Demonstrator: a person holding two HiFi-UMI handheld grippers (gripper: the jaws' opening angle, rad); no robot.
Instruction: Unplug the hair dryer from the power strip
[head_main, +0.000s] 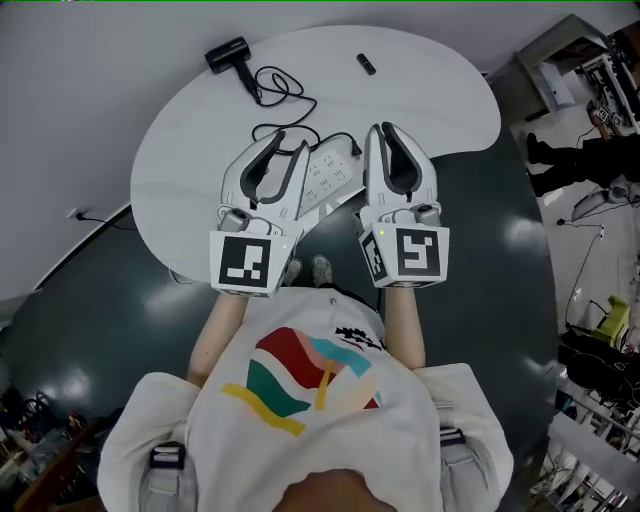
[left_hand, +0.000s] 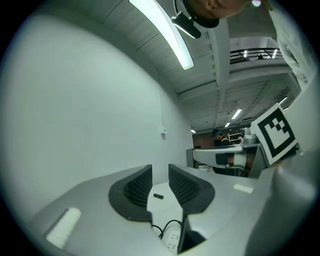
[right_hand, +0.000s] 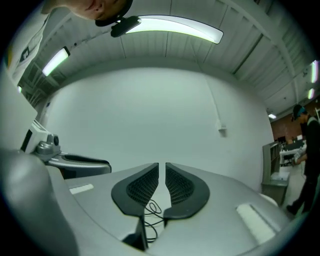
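A black hair dryer (head_main: 230, 54) lies at the far left of the white table (head_main: 190, 150). Its black cord (head_main: 280, 85) coils toward the white power strip (head_main: 328, 176), which lies between my two grippers. Where the cord meets the strip is too small to make out. Both grippers are held level above the table's near edge. The left gripper (head_main: 290, 143) (left_hand: 160, 167) is open with an empty gap; below it show the cord (left_hand: 167, 227) and the strip (left_hand: 172, 239). The right gripper (head_main: 381, 128) (right_hand: 162, 165) stands open by only a narrow slit and holds nothing.
A small black object (head_main: 367, 64) lies at the table's far right. A cable runs along the dark floor to a wall socket (head_main: 78, 214) at the left. A person (head_main: 585, 150) and shelving stand at the right. A bare wall lies ahead of both grippers.
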